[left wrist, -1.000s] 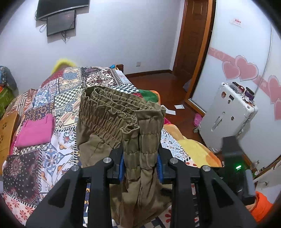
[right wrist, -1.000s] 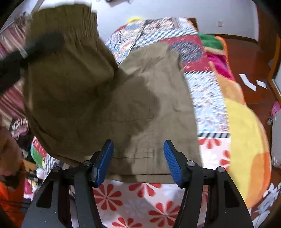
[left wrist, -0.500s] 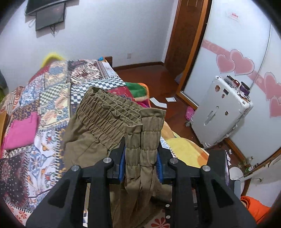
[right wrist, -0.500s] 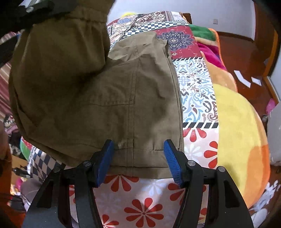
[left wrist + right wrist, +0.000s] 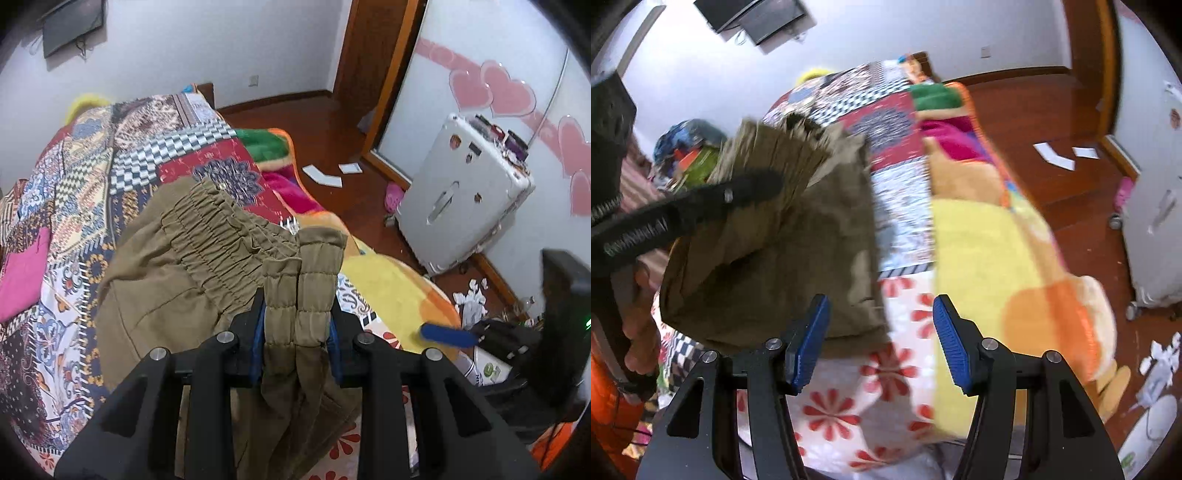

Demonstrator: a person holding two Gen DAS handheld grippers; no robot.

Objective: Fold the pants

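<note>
- Olive-brown cotton pants (image 5: pixel 177 273) with a gathered elastic waistband: lying doubled on the patchwork-quilted bed (image 5: pixel 74 192), the waistband end being lifted off the lower layer; the hem end is lying flat near the bed's foot edge.
- Left gripper (image 5: pixel 297 325), black with blue pads: clamping a bunched fold of the waistband between its fingers, the cloth filling the gap and hanging slack below them.
- Right gripper (image 5: pixel 881 339), black with blue pads: fingers standing apart and closing in a little, gripping nothing; only flower-print bedding is showing between them, with the pants' hem corner just beside the left pad (image 5: pixel 809 343). In the left wrist view one of its blue pads is poking in at the bed's right edge.
- Person's hand (image 5: pixel 642 332): wrapping the left gripper's handle, beside the bed's left edge in the right wrist view.
- Open room on the bed: the flowered and yellow-orange fleece area (image 5: pixel 990 266) to the right of the pants is lying bare; a pink folded cloth (image 5: pixel 22 273) is resting on the bed well apart from the pants, towards the opposite side.
- Edges: the bed's right side is dropping to a red-brown wooden floor (image 5: pixel 325 125), where white paper slips (image 5: pixel 321 176) are lying near the bed.
- White hard-shell suitcase (image 5: pixel 461 199): standing on the floor, well apart from the bed, against a wall with pink hearts (image 5: pixel 509 92).
- Writing: embossed lettering on the left gripper's finger is showing in the right wrist view, too blurred to read.
</note>
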